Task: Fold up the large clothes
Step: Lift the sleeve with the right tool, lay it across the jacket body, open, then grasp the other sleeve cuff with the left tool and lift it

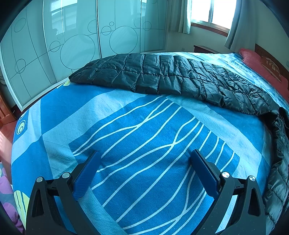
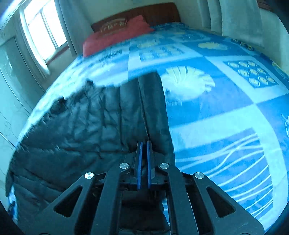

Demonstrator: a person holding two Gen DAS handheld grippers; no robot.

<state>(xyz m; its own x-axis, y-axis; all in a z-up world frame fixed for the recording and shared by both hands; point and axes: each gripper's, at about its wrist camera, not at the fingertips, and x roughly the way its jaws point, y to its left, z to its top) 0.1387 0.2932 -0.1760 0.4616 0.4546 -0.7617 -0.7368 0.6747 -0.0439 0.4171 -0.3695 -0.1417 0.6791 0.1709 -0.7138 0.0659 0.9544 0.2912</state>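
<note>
A black quilted down coat (image 1: 162, 76) lies spread across the blue patterned bed sheet (image 1: 126, 130); its near end curls down the right side. My left gripper (image 1: 144, 155) is open and empty, hovering above bare sheet in front of the coat. In the right wrist view the coat (image 2: 81, 126) fills the left half, blurred. My right gripper (image 2: 144, 144) is shut on the coat's edge, with black fabric pinched between the blue pads (image 2: 139, 162).
A red pillow (image 2: 115, 36) lies at the wooden headboard (image 2: 159, 12). Sliding wardrobe doors (image 1: 72, 45) with circle patterns stand beyond the bed. A window with curtains (image 1: 207, 16) is at the back. The bed's left edge drops to the floor (image 1: 7, 137).
</note>
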